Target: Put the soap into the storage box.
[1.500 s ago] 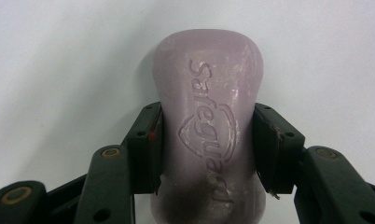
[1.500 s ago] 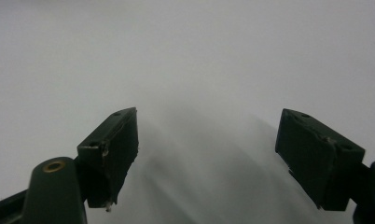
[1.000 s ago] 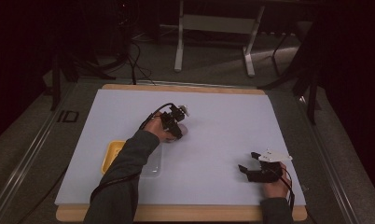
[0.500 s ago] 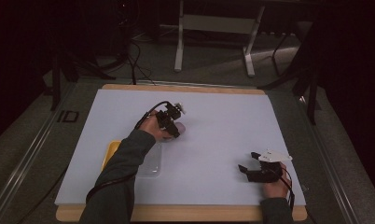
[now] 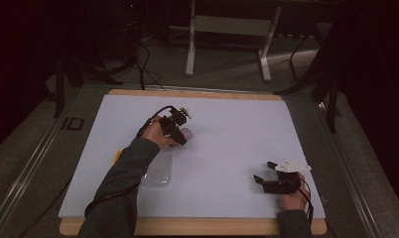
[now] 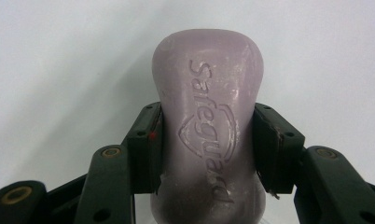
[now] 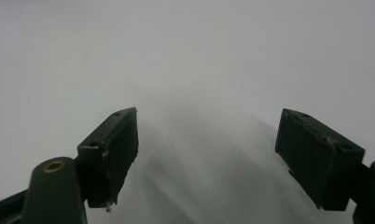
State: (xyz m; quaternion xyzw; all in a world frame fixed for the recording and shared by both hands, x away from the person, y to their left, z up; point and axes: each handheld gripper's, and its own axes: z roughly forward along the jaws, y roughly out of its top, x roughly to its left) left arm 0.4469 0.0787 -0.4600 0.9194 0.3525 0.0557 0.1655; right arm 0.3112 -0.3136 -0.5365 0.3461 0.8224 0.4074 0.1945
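gripping a pale lilac bar of soap [image 6: 208,126], the left gripper [image 5: 180,133] has its two black pads pressed against the bar's long sides, one on each flank, so the bar is clenched between them. in the left gripper view the soap stands lengthwise away from the camera, its rounded far end past the pads, and the raised word "safeguard" with a shield outline runs along its top face. from the high view the soap [image 5: 186,133] shows as a small pale lump at the tip of that gripper, over the white mat [image 5: 227,124], left of the middle; whether it touches the mat i cannot tell. the person's left hand [image 5: 155,135] wraps the gripper body, a dark sleeve runs back toward the near edge, and a black cable loops off the gripper.

just behind that forearm a clear plastic dish [image 5: 158,171] lies flat on the mat, and a yellow thing [image 5: 117,156] peeks out at its left side, mostly covered by the sleeve.

well apart, near the mat's near right corner, the right gripper [image 5: 263,172] rests low with its jaws spread wide and nothing between them, its grey plate on top. the right gripper view shows bare white mat between the jaws.
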